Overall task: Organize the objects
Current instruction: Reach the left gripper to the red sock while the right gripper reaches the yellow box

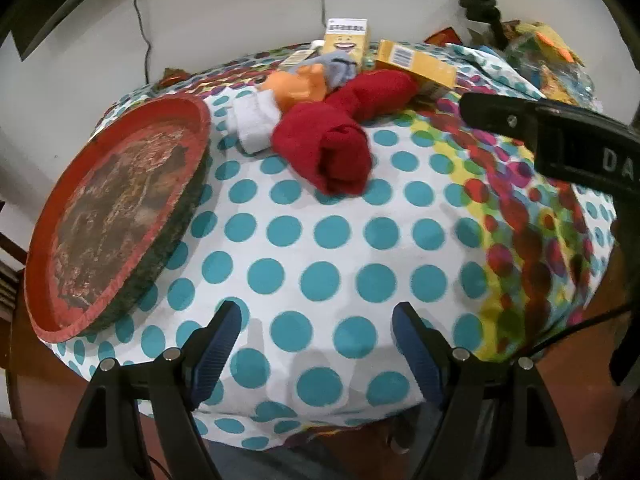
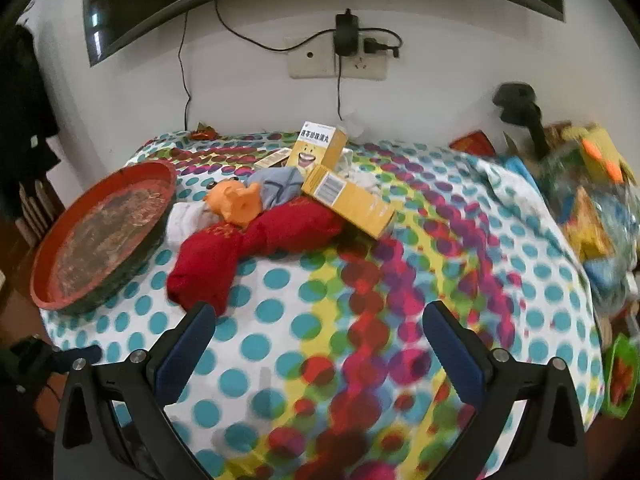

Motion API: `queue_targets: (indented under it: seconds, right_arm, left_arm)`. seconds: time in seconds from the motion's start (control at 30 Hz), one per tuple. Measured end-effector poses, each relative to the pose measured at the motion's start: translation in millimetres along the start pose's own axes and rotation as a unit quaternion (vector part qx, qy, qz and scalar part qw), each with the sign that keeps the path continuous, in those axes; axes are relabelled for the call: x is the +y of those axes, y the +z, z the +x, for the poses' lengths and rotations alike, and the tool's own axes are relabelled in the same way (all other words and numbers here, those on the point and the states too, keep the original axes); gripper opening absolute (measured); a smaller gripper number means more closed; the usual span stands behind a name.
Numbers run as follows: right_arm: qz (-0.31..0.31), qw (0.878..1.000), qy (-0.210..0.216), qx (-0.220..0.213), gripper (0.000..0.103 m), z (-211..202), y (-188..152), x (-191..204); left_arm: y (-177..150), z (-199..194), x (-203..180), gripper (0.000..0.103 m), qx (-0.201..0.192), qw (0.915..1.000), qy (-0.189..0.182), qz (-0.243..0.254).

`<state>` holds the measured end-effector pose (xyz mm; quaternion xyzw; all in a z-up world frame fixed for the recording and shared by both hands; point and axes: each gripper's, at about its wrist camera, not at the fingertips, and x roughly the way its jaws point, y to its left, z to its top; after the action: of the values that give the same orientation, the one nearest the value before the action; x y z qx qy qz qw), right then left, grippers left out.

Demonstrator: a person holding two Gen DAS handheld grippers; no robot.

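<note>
A pile lies at the table's far middle: two red rolled socks (image 1: pixel 340 148) (image 2: pixel 248 248), a white sock (image 1: pixel 254 120) (image 2: pixel 188 220), an orange toy (image 1: pixel 298 86) (image 2: pixel 236 200), a grey sock (image 1: pixel 340 68) (image 2: pixel 276 186) and yellow boxes (image 1: pixel 416 64) (image 2: pixel 348 200). A round red tray (image 1: pixel 116 208) (image 2: pixel 104 232) sits empty at the left. My left gripper (image 1: pixel 316 336) is open and empty, over the front of the table. My right gripper (image 2: pixel 318 332) is open and empty, nearer than the pile; its body shows in the left wrist view (image 1: pixel 560 136).
A polka-dot cloth (image 1: pixel 320 248) (image 2: pixel 400 280) covers the table. Colourful bags and packets (image 2: pixel 592 208) crowd the right edge, with a black clamp stand (image 2: pixel 520 116) behind. A wall socket with cables (image 2: pixel 344 56) is behind the table.
</note>
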<state>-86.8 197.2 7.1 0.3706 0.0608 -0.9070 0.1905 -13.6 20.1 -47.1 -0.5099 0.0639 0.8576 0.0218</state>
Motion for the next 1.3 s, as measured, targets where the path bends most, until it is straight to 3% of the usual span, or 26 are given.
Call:
queue_targets:
  seconds: [0.27, 0.47, 0.7, 0.83, 1.0, 1.17, 1.3]
  right_arm:
    - [-0.058, 0.998, 0.002, -0.002, 0.102, 37, 19, -15]
    - [-0.106, 0.994, -0.010, 0.009, 0.083, 68, 32, -21]
    - [-0.156, 0.987, -0.030, 0.021, 0.073, 95, 40, -24]
    - [-0.152, 0.988, -0.009, 0.022, 0.065, 98, 46, -34]
    - [-0.159, 0.987, 0.005, 0.037, 0.047, 113, 51, -41]
    - [-0.155, 0.987, 0.024, 0.041, 0.040, 127, 55, -36]
    - [-0.116, 0.991, 0.048, 0.041, 0.035, 126, 54, -42]
  left_arm:
    - [3, 15, 6, 0.080, -0.003, 1.0000, -0.002, -0.004]
    - [10, 17, 5, 0.080, 0.002, 0.9995, -0.030, -0.003]
    - [27, 16, 13, 0.080, -0.015, 0.9989, -0.039, -0.022]
    - [35, 19, 12, 0.080, -0.019, 0.9989, -0.037, -0.022]
    - [46, 27, 13, 0.080, -0.011, 0.9976, -0.060, -0.034]
    - [56, 29, 17, 0.080, -0.018, 0.9970, -0.061, -0.044]
    - [64, 33, 17, 0.080, -0.016, 0.9964, -0.064, -0.054]
